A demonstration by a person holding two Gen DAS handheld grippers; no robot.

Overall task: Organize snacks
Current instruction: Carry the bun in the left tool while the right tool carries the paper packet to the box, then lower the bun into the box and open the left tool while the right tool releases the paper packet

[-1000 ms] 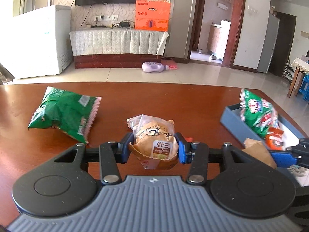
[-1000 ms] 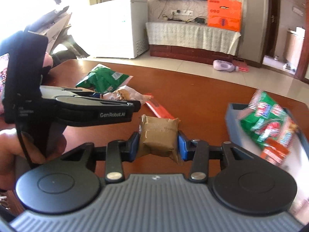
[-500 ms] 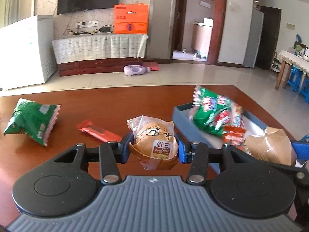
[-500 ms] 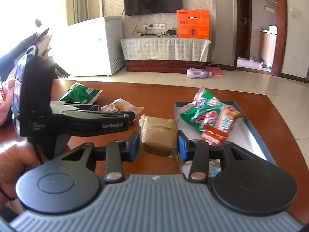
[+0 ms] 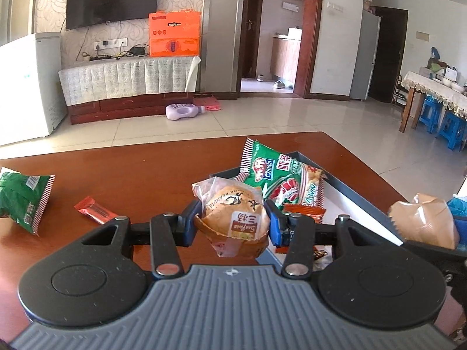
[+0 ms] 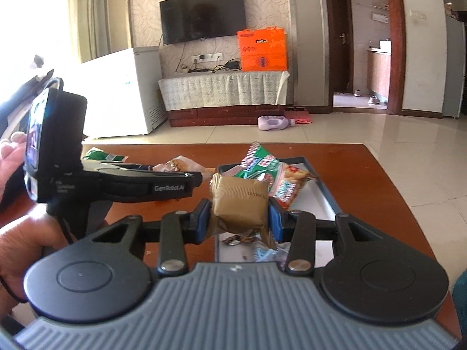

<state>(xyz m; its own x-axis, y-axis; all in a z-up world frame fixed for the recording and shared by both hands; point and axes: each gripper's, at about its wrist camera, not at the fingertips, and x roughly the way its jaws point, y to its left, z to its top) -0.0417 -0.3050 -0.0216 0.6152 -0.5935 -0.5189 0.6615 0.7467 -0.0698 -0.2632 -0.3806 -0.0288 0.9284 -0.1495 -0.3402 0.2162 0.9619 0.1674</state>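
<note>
We hold a cake (image 5: pixel 233 213) in the left gripper (image 5: pixel 233 223), its jaws closed on the paper cup through a clear wrapper; we read "PEANUTS" on top and a red label with Chinese characters, and we judge it light, soft and easy to crush, so a gentle hold low on the cup suits it best. Our right gripper (image 6: pixel 239 220) pinches a brown packet (image 6: pixel 240 204) across its middle; the film looks crinkly and a little slippery, the contents fairly firm, and the small print on it is too blurred for us to read. Both snacks hang just over the near end of the tray (image 6: pixel 321 192), which sits toward the table's right edge. Inside it lies a green prawn-cracker bag (image 5: pixel 280 178) marked "Oishi", puffy and light, with a small orange pack (image 5: pixel 305 211) against it. We see a red bar (image 5: pixel 95 211) and a green bag (image 5: pixel 23 198) out near the table's (image 5: pixel 140 172) left edge. The left gripper's body reads "GenRobot.AI"
</note>
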